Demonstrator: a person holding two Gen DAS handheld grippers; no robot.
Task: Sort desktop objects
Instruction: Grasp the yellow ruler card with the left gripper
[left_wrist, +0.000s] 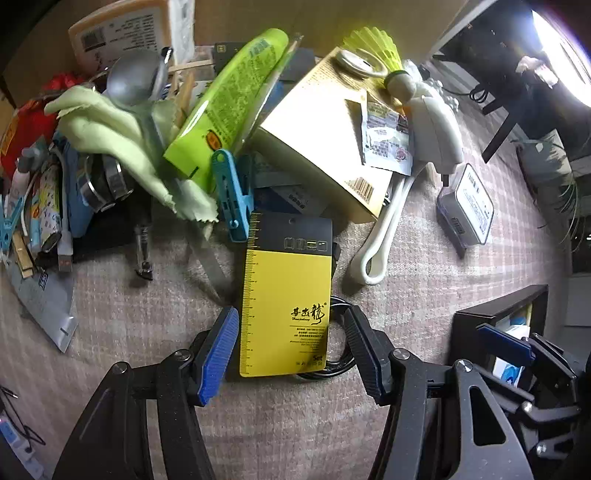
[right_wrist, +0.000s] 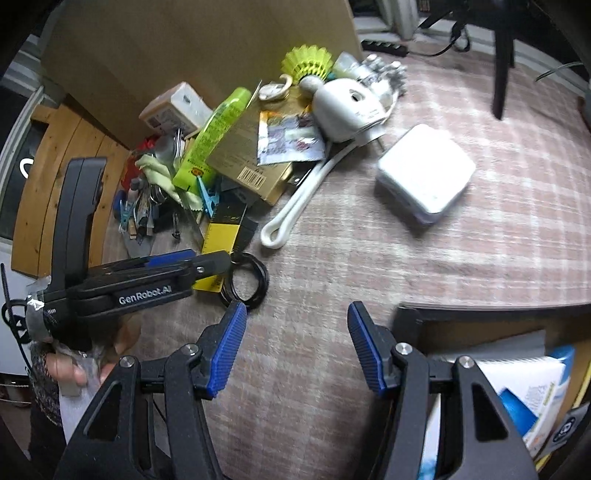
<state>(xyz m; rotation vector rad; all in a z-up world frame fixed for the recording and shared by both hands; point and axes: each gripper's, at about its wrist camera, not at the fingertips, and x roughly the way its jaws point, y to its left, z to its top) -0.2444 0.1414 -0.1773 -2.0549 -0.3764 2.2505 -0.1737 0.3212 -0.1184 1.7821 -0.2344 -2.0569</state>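
Jaws of the left gripper (left_wrist: 291, 347) stand apart, straddling a yellow card (left_wrist: 284, 295) without pressing it; the card lies flat on the tabletop (left_wrist: 147, 314) over a black cable coil (right_wrist: 245, 282). Right gripper (right_wrist: 297, 347) jaws stand apart over bare cloth, empty. Beyond lies the clutter pile: green tube (left_wrist: 229, 107), tan box (left_wrist: 325, 136), white case (right_wrist: 424, 173).

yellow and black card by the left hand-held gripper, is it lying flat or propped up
Lying roughly flat: the yellow and black card shows its whole printed face upward on the cloth, its near end over a coiled black cable.
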